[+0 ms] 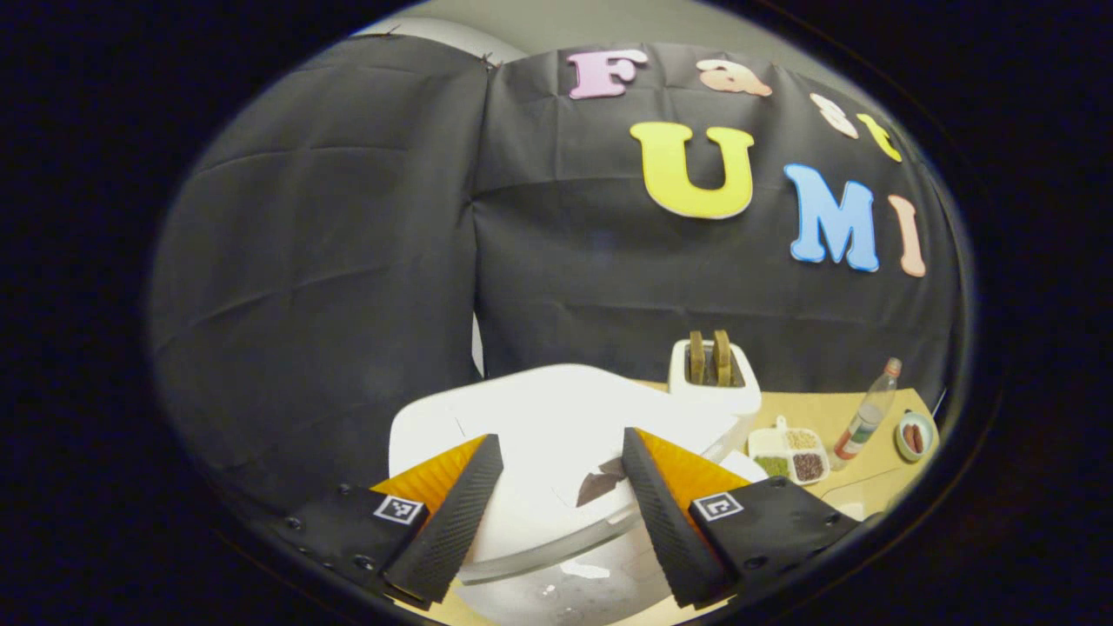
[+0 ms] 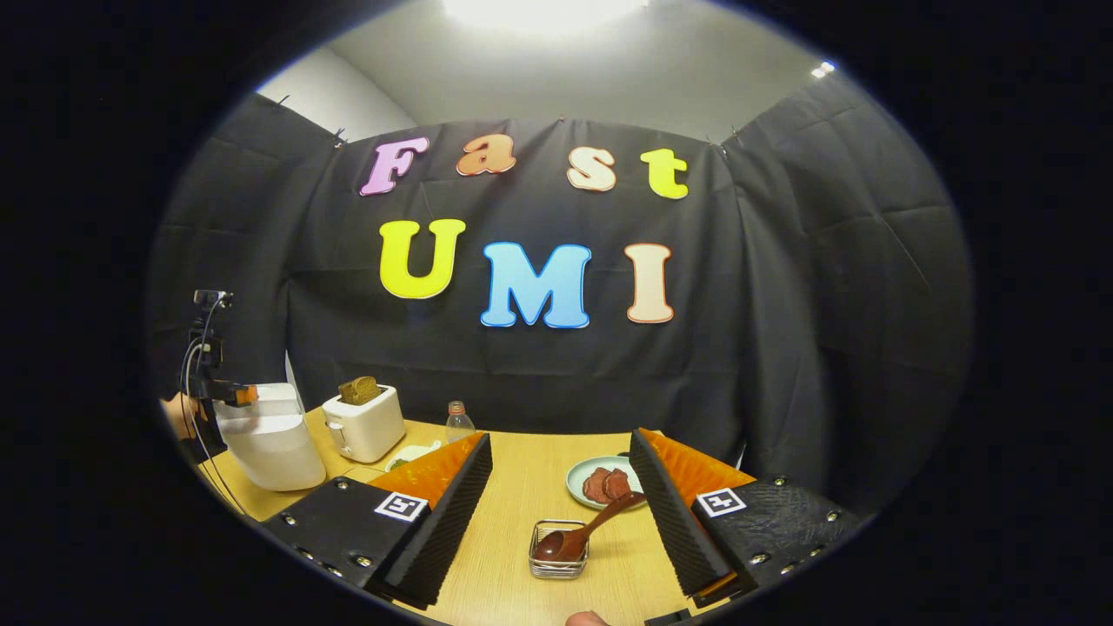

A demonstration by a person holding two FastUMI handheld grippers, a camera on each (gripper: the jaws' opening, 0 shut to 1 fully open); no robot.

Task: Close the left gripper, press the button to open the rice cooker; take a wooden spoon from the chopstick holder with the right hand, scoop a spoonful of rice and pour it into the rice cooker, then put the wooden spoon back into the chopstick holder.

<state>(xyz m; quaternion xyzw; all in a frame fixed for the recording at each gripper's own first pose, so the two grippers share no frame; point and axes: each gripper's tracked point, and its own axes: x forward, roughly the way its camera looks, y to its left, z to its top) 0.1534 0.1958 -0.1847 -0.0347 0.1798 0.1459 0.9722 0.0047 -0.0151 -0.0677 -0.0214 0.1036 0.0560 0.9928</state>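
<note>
The left gripper (image 1: 561,487) hung with fingers apart just above the closed white rice cooker (image 1: 556,417), so the first step, closing them to press the button, looked not yet done. The right gripper (image 2: 561,496), fingers also spread, faced the wooden spoon (image 2: 578,532) resting in the wire chopstick holder (image 2: 557,561) on the table (image 2: 513,513), with bare room around it; beyond sat a plate (image 2: 578,474) and, off left, a toaster (image 2: 363,424).

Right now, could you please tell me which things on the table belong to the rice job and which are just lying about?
Part of the job:
- white rice cooker, lid down
- wooden spoon
- wire chopstick holder with the spoon in it
- divided dish of grains

Just lying about:
- white toaster holding bread
- plastic bottle
- plate of meat slices
</note>
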